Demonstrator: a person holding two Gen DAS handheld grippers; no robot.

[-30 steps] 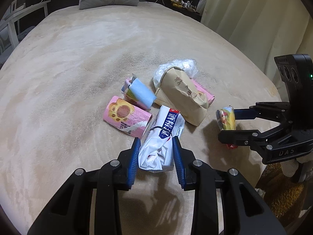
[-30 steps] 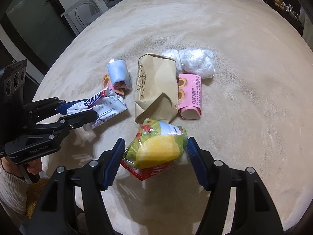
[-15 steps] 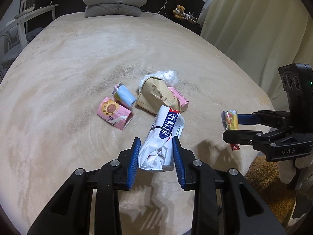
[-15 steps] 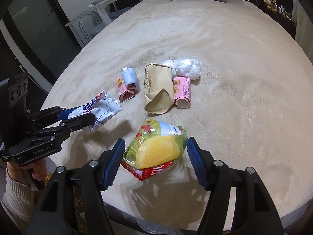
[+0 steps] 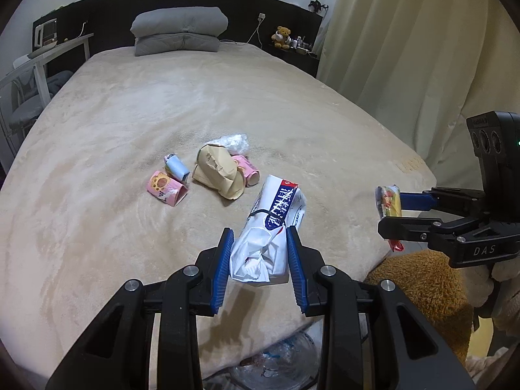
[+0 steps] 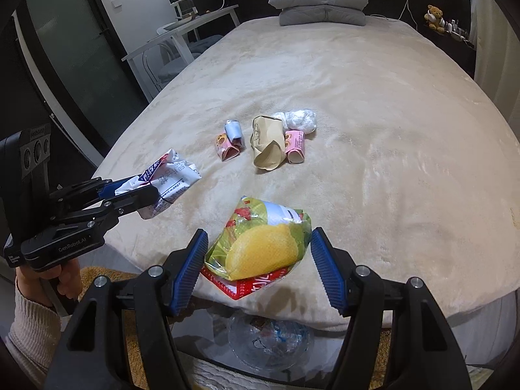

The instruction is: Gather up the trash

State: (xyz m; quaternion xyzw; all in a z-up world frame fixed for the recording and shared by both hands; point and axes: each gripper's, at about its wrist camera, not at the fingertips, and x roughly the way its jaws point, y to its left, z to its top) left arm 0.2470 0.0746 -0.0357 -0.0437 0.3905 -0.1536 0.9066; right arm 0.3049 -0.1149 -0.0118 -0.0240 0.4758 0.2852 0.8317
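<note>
Left gripper [image 5: 260, 247] clamped on crumpled white plastic wrapper with blue label [image 5: 271, 230], held above beige bed edge [image 5: 97, 227]. Right gripper [image 6: 256, 250] clamped on yellow-green chip bag [image 6: 260, 243], also lifted. Both over clear bin bag [image 6: 268, 341] on floor. Remaining on bed: brown paper bag [image 5: 217, 170], pink cartons [image 5: 165, 188], white plastic wad [image 6: 300, 119].

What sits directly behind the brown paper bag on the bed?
A crumpled clear plastic bag lies behind the brown paper bag, touching it. The paper bag hides its near edge.
</note>
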